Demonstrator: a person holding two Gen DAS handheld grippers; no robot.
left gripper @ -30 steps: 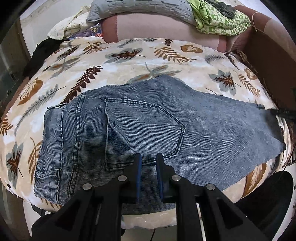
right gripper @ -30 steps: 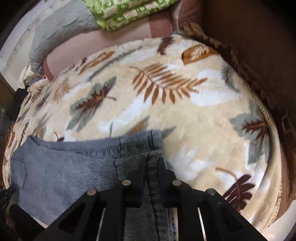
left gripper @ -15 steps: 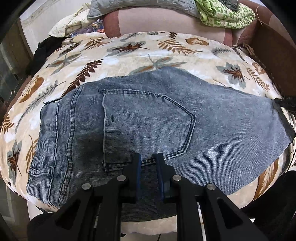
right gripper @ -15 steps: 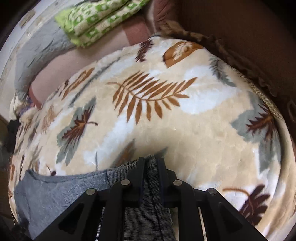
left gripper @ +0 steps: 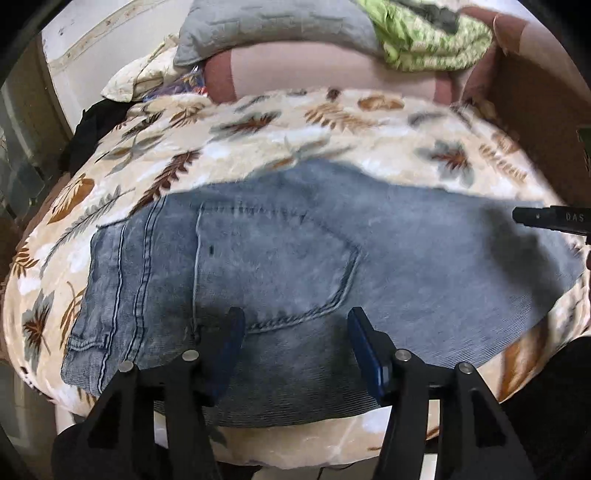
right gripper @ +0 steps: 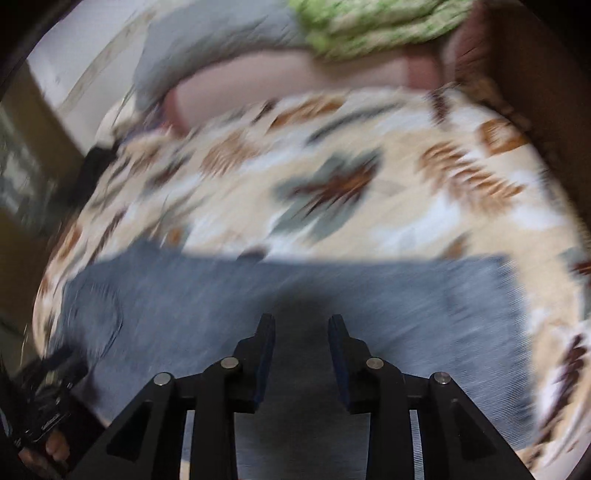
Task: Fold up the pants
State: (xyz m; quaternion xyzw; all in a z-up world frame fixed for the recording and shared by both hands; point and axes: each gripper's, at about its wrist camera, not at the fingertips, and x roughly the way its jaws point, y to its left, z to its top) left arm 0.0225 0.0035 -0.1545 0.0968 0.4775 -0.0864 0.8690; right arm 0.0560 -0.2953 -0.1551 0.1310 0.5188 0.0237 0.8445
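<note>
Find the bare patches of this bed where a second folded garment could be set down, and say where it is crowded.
Free: the leaf-print blanket between the jeans and the pink bolster, and the strip left of the waistband. Crowded: the head end, piled with a grey pillow and green cloth.

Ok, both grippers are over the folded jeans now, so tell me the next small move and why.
Probably lift both clear. The left gripper and right gripper have their jaws opening with no denim pinched between them, and the jeans lie flat, folded on the leaf-print blanket. From there, likely regrip one end for another fold.
</note>
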